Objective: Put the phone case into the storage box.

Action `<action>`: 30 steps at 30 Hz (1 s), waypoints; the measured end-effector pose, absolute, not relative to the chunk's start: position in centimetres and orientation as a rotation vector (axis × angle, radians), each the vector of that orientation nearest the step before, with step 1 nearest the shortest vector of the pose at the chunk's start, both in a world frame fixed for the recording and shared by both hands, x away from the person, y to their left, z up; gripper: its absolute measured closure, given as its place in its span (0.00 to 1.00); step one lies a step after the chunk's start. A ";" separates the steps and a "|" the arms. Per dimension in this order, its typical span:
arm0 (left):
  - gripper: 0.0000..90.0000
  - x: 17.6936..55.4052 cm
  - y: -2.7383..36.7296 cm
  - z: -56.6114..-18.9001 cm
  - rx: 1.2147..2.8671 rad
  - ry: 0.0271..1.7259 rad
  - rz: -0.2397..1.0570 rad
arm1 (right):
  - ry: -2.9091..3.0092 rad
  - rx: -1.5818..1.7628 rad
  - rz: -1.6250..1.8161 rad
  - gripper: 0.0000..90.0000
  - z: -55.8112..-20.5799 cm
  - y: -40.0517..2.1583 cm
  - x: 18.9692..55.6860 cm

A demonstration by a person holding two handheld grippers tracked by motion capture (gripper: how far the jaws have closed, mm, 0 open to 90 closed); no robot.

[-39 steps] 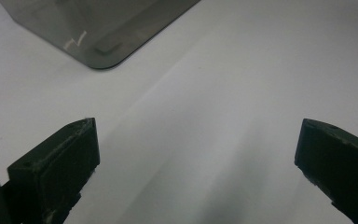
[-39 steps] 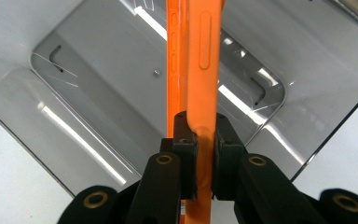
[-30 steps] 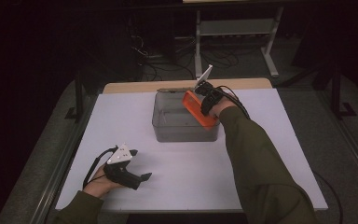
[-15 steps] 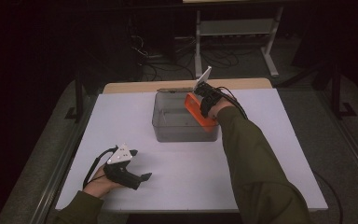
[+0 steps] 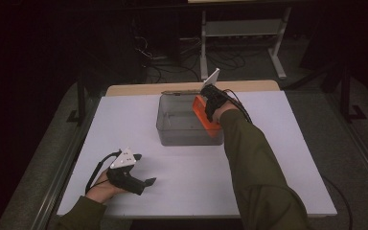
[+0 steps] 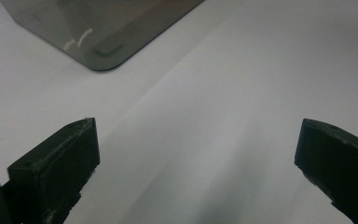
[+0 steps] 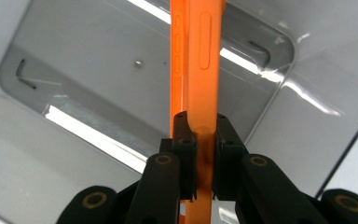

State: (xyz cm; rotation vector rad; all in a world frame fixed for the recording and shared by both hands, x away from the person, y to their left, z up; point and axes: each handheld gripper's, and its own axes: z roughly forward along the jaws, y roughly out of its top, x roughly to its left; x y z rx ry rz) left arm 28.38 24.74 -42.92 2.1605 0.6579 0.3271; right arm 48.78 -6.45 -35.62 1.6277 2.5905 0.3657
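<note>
Bin [image 5: 182, 125] mid-table [image 5: 278, 158], far side.

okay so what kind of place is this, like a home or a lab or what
Probably a lab or workshop set up for recording. A bare white table stands in a dark room, loose cables trail over the floor behind it, and a metal shelf frame stands at the back.

A white table top [image 5: 278, 158] is being lit dimly, with a bare wooden strip [image 5: 139, 89] being left uncovered along its far edge. Beyond the far edge, a white metal rack [image 5: 242, 28] is being seen standing on the grey floor [image 5: 359, 143]. Loose dark cables [image 5: 172, 52] are being seen lying left of the rack. One black stand foot [image 5: 80, 103] is being seen at the table's left, and another black foot [image 5: 347, 103] at its right.
</note>
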 end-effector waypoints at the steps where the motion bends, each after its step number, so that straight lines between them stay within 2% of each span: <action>1: 0.00 28.4 24.7 -42.9 2.161 0.658 0.327 | 2.584 1.637 0.365 0.90 -35.7 -6.5 48.8; 30: 0.00 28.3 24.7 -42.8 2.159 0.657 0.321 | 2.445 1.930 0.306 0.89 -35.6 -7.6 49.1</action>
